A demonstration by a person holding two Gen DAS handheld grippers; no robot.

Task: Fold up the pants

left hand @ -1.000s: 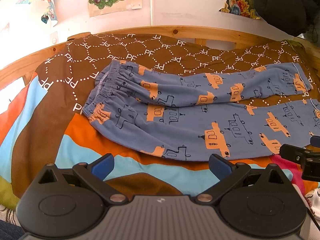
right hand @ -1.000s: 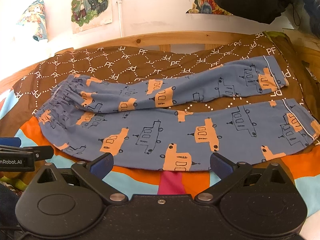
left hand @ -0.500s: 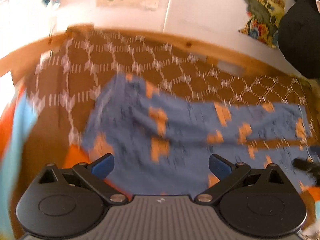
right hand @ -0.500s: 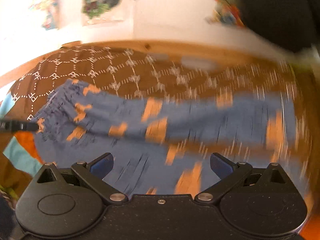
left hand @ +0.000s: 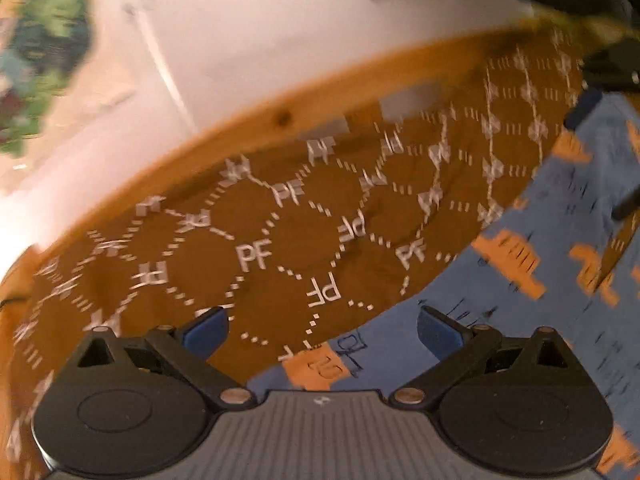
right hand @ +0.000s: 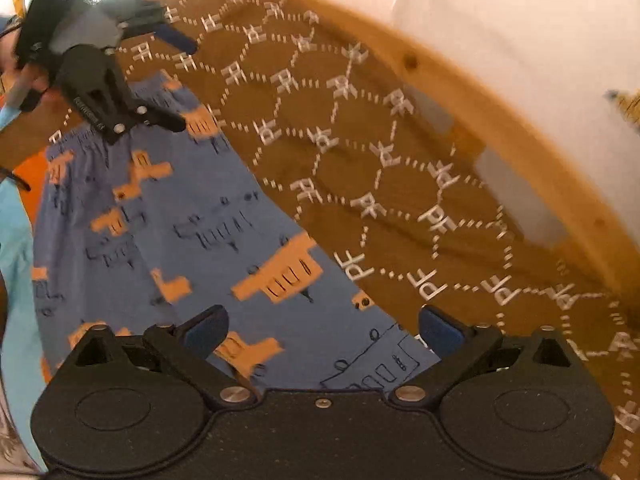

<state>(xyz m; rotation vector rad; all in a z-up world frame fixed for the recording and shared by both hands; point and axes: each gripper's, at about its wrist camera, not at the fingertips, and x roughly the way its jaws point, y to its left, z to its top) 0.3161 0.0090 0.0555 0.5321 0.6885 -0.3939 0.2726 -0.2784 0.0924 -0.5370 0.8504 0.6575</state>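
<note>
The blue pants [right hand: 180, 220] with orange truck prints lie flat on a brown "PF" blanket [right hand: 360, 140]. Their gathered waistband is at the upper left of the right wrist view. There my left gripper [right hand: 187, 85] hovers open at the waistband's far corner, one finger over the blanket, one over the cloth. My right gripper [right hand: 323, 330] is open, low over the far edge of the pants, nothing between its fingers. In the blurred left wrist view the left gripper [left hand: 322, 330] straddles the pants [left hand: 540, 300] edge and the blanket [left hand: 280, 240]. The right gripper's blue fingertip [left hand: 584, 108] shows at the upper right.
A wooden bed rail [right hand: 500, 128] runs along the far side of the blanket, with a white wall [right hand: 520, 20] behind it. An orange and light blue cover [right hand: 16, 232] lies beyond the waistband. Posters [left hand: 40, 40] hang on the wall.
Both grippers have swung forward from the near side, across the pants to their far edge, and the views have tilted. Both remain open and the pants have not moved.
</note>
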